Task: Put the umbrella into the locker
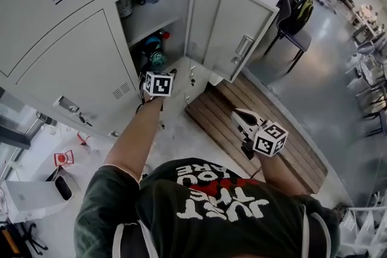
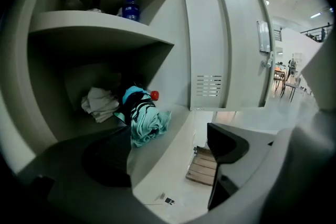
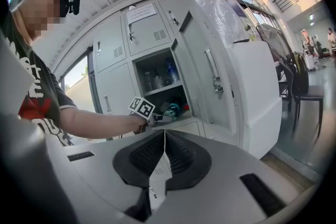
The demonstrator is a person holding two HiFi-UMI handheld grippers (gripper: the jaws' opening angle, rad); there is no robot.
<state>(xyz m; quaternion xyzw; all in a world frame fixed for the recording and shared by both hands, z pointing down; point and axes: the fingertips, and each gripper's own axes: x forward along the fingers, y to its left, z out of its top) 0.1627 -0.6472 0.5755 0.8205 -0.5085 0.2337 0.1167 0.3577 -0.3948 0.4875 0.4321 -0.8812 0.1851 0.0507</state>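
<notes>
Closest to me, my right gripper [image 3: 164, 136] hangs short of the lockers, its jaws pressed together with nothing between them. Further out, my left gripper [image 2: 168, 162] sits at the mouth of the open locker [image 2: 169, 68], jaws wide apart and empty. Just beyond them the teal-and-black umbrella [image 2: 143, 118] lies on the floor of the lower compartment, just beside a crumpled pale cloth [image 2: 100, 104] on its left. Bottles [image 2: 129, 8] stand on the shelf [image 2: 100, 23] above, and the door [image 2: 226, 34] stands swung open at the right.
</notes>
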